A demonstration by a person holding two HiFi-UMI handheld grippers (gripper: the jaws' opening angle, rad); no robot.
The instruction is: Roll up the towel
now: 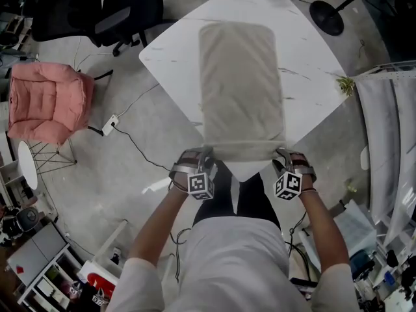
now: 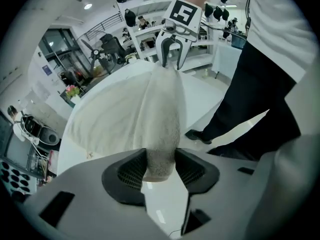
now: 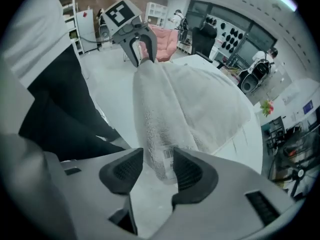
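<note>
Towel point(image 1: 240, 90), near edge clamped in left gripper point(image 2: 161, 166) jaws, right gripper point(image 3: 159, 170) jaws

Bright, even indoor light fills every view; a ceiling lamp point(image 2: 88, 6) glows in the left gripper view, and the glossy floor point(image 1: 156, 186) carries a pale glare patch. Both gripper views bend strongly toward their dark, rounded corners, and shadows are soft.

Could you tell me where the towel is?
Head view: the towel lies lengthwise on the white table, near edge gripped by the left tongs and right tongs.
</note>
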